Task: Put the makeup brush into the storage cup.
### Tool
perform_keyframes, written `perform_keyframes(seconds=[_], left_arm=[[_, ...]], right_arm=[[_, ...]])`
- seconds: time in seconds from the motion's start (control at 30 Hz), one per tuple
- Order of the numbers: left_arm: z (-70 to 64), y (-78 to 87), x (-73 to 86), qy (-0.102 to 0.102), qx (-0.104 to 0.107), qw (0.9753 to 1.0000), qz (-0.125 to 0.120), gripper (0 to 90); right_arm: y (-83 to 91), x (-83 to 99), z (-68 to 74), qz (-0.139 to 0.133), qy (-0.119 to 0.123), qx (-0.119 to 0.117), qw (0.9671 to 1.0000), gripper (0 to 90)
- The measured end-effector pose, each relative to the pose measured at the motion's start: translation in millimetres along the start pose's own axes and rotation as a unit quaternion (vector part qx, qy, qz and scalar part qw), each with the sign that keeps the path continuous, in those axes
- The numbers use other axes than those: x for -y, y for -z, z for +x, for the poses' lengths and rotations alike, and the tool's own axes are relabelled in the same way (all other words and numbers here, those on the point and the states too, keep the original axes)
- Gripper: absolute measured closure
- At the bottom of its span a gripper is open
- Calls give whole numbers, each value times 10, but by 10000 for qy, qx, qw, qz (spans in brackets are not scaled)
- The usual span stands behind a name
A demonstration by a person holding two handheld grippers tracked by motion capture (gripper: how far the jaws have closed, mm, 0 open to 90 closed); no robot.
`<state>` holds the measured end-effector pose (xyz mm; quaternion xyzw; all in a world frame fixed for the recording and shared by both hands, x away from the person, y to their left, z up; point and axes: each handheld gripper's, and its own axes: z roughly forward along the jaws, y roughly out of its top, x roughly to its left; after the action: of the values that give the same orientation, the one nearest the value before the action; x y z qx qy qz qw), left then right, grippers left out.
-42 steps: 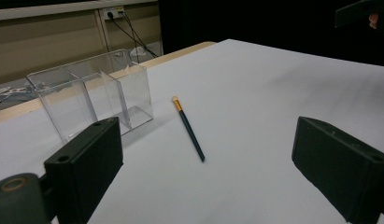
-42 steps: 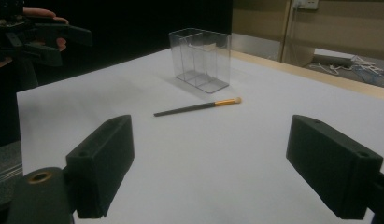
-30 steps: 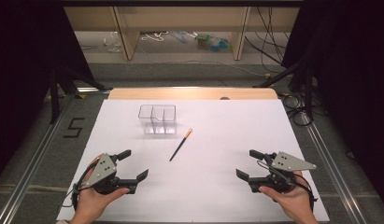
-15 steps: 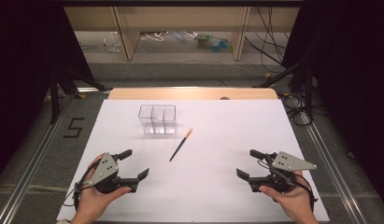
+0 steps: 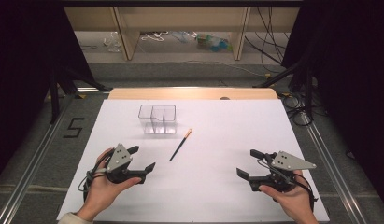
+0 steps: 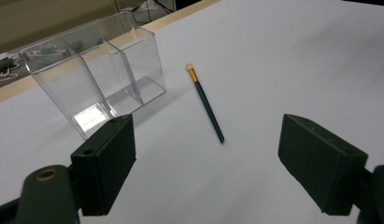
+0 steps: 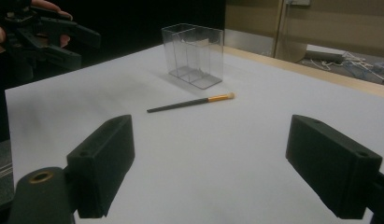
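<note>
A thin dark brush with a gold ferrule [image 5: 181, 145] [image 6: 206, 102] [image 7: 192, 103] lies flat on the white table [image 5: 217, 186], just right of a clear two-compartment box [image 5: 157, 119] [image 6: 94, 77] [image 7: 194, 55]; both compartments look empty. My left gripper [image 5: 140, 158] [image 6: 213, 163] rests near the front left, open, with nothing between its jaws; the brush lies ahead of it. At the front right my right gripper [image 5: 250, 163] [image 7: 222, 163] is open too and holds nothing. The right gripper view also catches the left gripper [image 7: 63, 42] far off at the upper left.
A wooden strip [image 5: 194, 93] runs along the table's far edge. Shelving legs and cables [image 5: 180, 37] stand on the floor beyond. Metal rails [image 5: 35, 154] flank the table, with a floor mark "5" [image 5: 73, 127] at the left.
</note>
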<state>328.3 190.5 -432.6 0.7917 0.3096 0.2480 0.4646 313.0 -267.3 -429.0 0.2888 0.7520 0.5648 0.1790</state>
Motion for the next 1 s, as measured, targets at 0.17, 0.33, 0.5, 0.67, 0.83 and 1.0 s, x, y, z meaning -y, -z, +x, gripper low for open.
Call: perform_keyframes(seconds=[0.17, 0.33, 0.5, 0.67, 0.83, 1.0], left_arm=[[-2, -142, -106, 86, 11, 9995, 298, 212], [10, -283, -190, -55, 62, 9980, 620, 228], [-5, -401, -251, -133, 98, 9968, 785, 247], [-13, -508, -271, -95, 130, 9960, 874, 250], [1, -582, -273, -20, 146, 9943, 1058, 253], [18, -656, -292, 0, 163, 9928, 1186, 257]], right_arm=[[5, 1, 2, 51, -22, 37, 10000, 168], [6, 5, 13, 102, -139, 19, 9999, 173], [10, 2, -1, 101, -20, 31, 9999, 174], [5, 1, 4, 74, -24, 33, 10000, 174], [4, 2, 3, 82, -21, 35, 10000, 175], [13, 1, 13, 183, -134, 4, 9997, 176]])
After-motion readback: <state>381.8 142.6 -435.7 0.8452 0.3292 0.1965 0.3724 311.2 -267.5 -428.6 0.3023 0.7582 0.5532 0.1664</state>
